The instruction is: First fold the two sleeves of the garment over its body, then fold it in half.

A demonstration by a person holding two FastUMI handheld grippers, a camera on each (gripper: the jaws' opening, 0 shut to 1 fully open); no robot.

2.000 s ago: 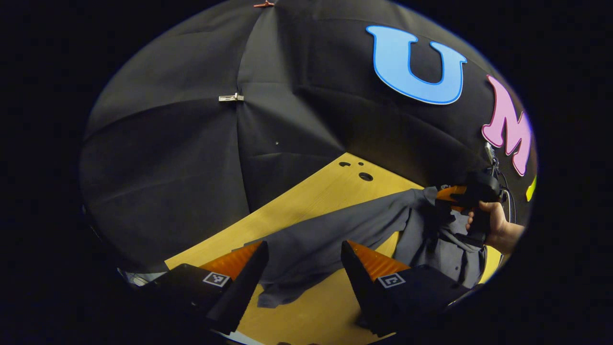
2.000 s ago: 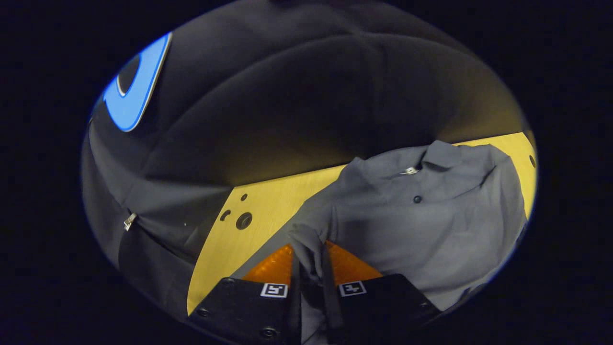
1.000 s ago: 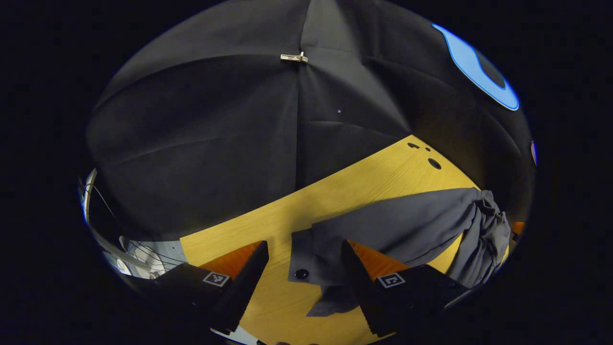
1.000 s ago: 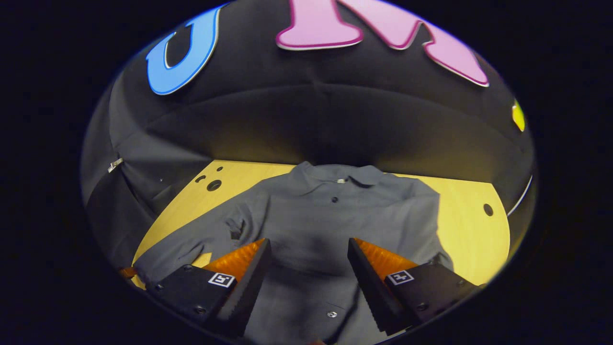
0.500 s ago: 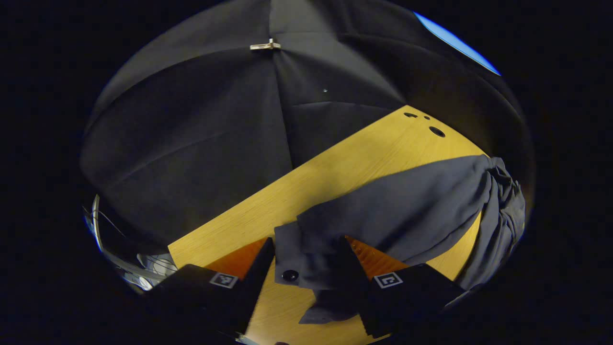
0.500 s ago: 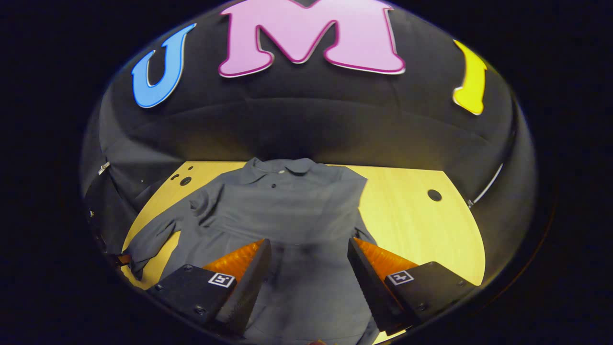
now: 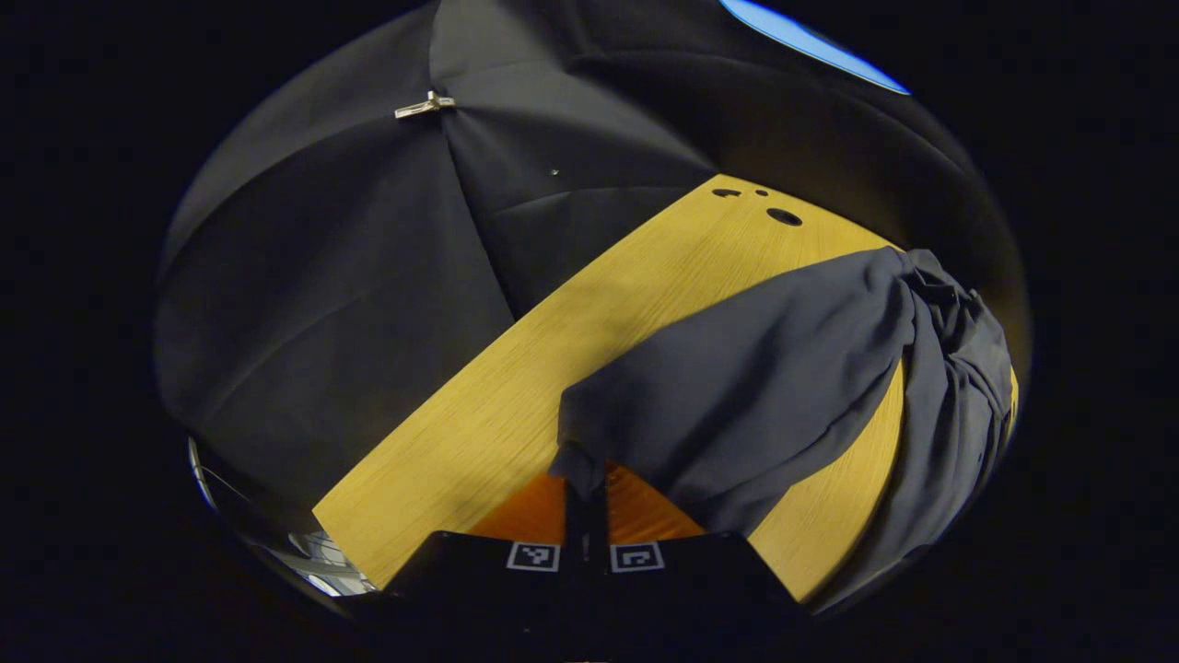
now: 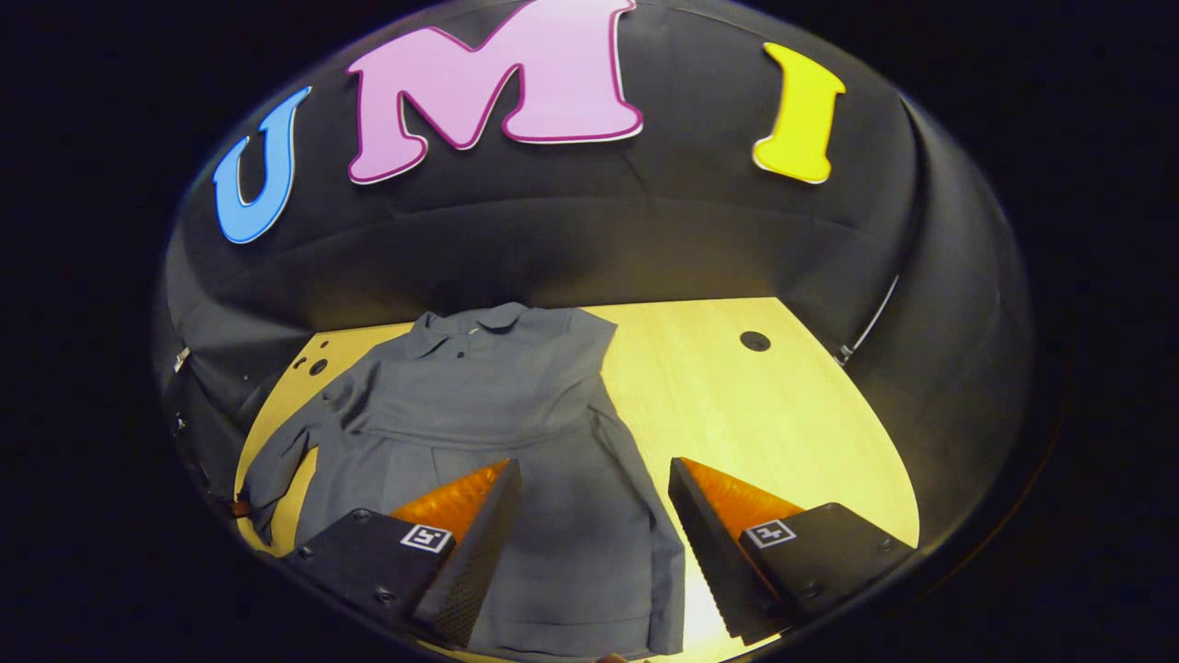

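A grey button-up shirt (image 8: 497, 405) lies flat on the yellow wooden table (image 8: 792, 424), collar (image 8: 502, 318) toward the far wall. In the right gripper view one sleeve is folded across its body, and the other sleeve (image 8: 281, 456) stretches out to the left. My left gripper (image 7: 587, 483) is shut on the end of that sleeve (image 7: 764, 368), which runs up and to the right from the fingers to the bunched shoulder (image 7: 958, 350). My right gripper (image 8: 594, 474) hangs open above the shirt's lower half with nothing between its fingers.
Round holes mark the table near its far corners (image 7: 784, 216) (image 8: 754, 341). A metal clip (image 7: 424, 106) pins the black cloth wall. Bare tabletop (image 7: 479, 414) lies left of the sleeve, and more to the right of the shirt in the right gripper view.
My left gripper closed on the sleeve's cuff end. My right gripper, having let go of the other sleeve, stays open and has drawn back from the shirt, turning rightward.
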